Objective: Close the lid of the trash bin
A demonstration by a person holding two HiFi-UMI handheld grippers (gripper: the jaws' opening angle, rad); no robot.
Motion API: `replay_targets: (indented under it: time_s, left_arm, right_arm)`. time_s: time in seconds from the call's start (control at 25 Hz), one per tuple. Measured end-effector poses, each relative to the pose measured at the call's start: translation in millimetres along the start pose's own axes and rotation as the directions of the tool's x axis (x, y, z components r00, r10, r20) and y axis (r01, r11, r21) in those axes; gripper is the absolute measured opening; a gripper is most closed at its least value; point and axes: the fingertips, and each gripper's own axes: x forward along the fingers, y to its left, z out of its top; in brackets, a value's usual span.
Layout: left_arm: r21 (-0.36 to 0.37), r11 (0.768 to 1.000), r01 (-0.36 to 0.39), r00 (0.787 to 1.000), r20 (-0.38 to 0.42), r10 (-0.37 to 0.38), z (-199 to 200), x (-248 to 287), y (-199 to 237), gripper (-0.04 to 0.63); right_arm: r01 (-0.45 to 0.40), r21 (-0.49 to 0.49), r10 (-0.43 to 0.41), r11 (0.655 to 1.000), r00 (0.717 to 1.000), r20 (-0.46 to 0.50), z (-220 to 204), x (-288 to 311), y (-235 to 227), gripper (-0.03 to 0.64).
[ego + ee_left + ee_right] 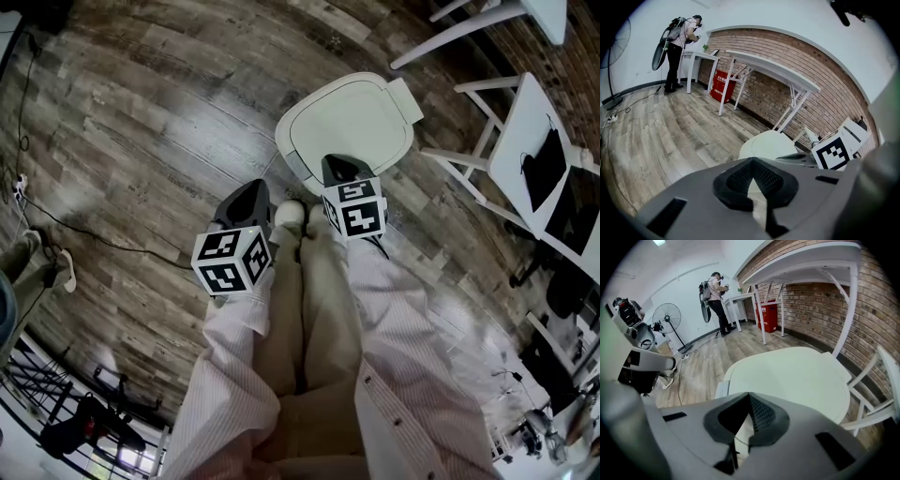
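On the grey wood-plank floor (141,141), just ahead of the person's feet, stands the white plastic trash bin (287,150) with rounded corners. Its pale flat lid (349,117) lies level on the rim, so the closing step looks done. The right gripper (339,167) hangs over the lid's near edge, jaws pressed together on nothing; whether it touches the lid I cannot tell. The left gripper (251,192) hovers beside the bin, apart from it, jaws likewise together and empty. The next move probably calls for checking that the lid sits flush, then lifting both grippers clear
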Motion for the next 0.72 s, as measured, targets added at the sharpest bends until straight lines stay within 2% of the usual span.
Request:
replay_targets:
  time_s: [0.4, 0.72]
  left_arm:
    - [0.009, 1.000, 0.016, 1.000, 0.002, -0.016, 7.7, -1.8, -2.7, -0.008]
    - [0.031, 0.998, 0.053, 0.997, 0.052, -0.055, 34.2, -18.6, -20.5, -0.007]
  right_arm:
    - [-0.005, 0.053, 0.004, 0.999, 1.000, 0.012, 1.6, -2.2, -1.1, 0.003]
    - [-0.062, 0.085, 0.050, 0.994, 0.990, 0.135, 29.5, -37.8, 8.3, 0.003]
